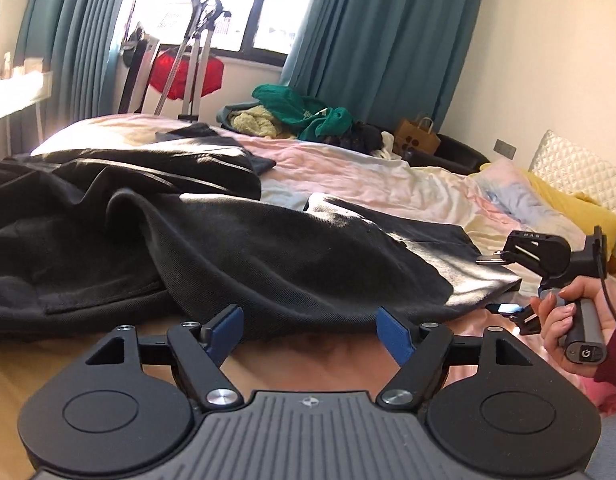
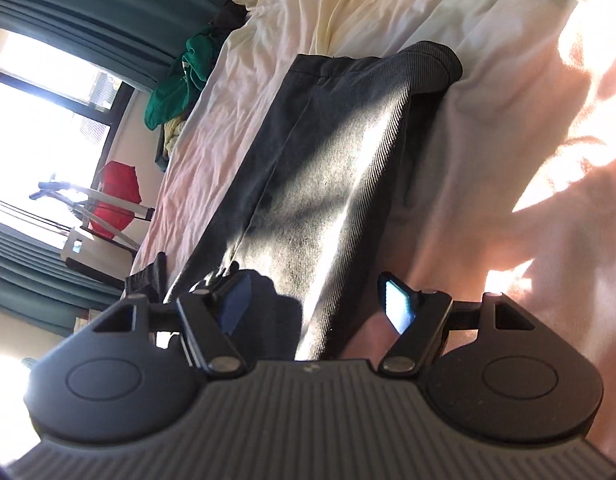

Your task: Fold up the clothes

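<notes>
Plainly, both grippers stand wide open with nothing in them, which suits a moment of lining up rather than holding. The left gripper (image 1: 310, 330) sits low at the near edge of the bed (image 1: 348, 172), its blue pads (image 1: 227, 330) spread on either side of the rumpled hem of the dark garment (image 1: 211, 248), which lies just ahead of the tips and looks about to be taken there; whether the pads already touch cloth I cannot tell. From there the garment runs away in heavy folds to the left and, to the right, flattens into a long narrow part. That is where the right gripper (image 2: 318, 304) hovers, turned on its side so its jaws span the strip's (image 2: 328, 184) width, the cloth passing between the open fingers and stretching away to a stitched cuff-like end. In the left view the right hand (image 1: 568, 312) grips its handle near that same edge. Beyond, a heap of green and yellow clothes (image 1: 303, 114) waits at the far side of the bed, well apart, by the teal curtains (image 1: 372, 40).
</notes>
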### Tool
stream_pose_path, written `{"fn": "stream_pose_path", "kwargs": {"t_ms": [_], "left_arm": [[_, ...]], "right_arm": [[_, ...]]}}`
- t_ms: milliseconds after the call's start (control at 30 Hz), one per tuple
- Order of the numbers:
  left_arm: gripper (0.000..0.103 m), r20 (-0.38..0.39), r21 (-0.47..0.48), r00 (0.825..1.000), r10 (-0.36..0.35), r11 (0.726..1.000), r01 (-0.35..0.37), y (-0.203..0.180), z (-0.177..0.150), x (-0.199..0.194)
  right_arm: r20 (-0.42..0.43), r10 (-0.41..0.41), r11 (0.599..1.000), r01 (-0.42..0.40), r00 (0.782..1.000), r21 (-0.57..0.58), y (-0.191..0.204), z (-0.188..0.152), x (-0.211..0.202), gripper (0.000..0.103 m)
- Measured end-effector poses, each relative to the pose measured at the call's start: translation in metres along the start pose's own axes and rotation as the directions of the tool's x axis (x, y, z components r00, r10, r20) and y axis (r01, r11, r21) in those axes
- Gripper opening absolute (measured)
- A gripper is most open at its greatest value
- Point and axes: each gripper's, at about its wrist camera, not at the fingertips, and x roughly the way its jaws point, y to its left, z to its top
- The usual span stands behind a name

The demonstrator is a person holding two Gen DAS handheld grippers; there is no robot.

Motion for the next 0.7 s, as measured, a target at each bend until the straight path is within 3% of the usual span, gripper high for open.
{"fn": "stream_pose_path", "kwargs": {"t_ms": [100,167,233,300,400,467,533,633,700], "left_arm": [[0.08,-0.05,-0.18,0.999,0.007,0.983,-0.016,0.04,0.013,-0.025],[0.081,-0.091,-0.324,0.996,0.011,0.945,-0.04,0.075,0.021,-0.039],[0.082,-0.13,-0.486,0.991,0.027,0.87,-0.087,0.116,0.023,-0.051],[0.082,-0.159,-0.621,0.987,0.028,0.774,-0.122,0.155,0.016,-0.059],[0.082,-0.184,-0.774,0.983,0.025,0.612,-0.16,0.204,-0.001,-0.064],[0.082,-0.161,-0.865,0.987,0.008,0.481,-0.145,0.225,-0.013,-0.058],[0.082,-0.145,-0.908,0.989,-0.001,0.397,-0.133,0.238,-0.019,-0.045],[0.082,-0.141,-0.924,0.989,0.039,0.354,-0.146,0.25,-0.014,-0.03],[0.081,-0.109,-0.932,0.99,0.084,0.339,-0.132,0.255,-0.009,-0.023]], "right_arm": [[-0.003,0.028,0.997,-0.027,1.0,0.067,-0.011,0.001,0.001,0.073],[-0.004,0.047,0.992,-0.046,0.999,0.114,-0.018,0.002,0.002,0.073],[0.004,0.063,0.988,-0.063,0.998,0.141,-0.022,0.005,0.006,0.073],[0.016,0.073,0.986,-0.074,0.997,0.147,-0.023,0.009,0.011,0.073],[0.037,0.076,0.988,-0.08,0.996,0.13,-0.02,0.015,0.019,0.073],[0.057,0.076,0.991,-0.082,0.995,0.109,-0.018,0.02,0.023,0.072],[0.093,0.068,0.995,-0.074,0.993,0.061,-0.016,0.027,0.025,0.064],[0.125,0.047,0.998,-0.05,0.991,0.023,-0.021,0.038,0.029,0.055],[0.152,0.033,0.998,-0.04,0.988,0.044,-0.031,0.044,0.03,0.039]]}}
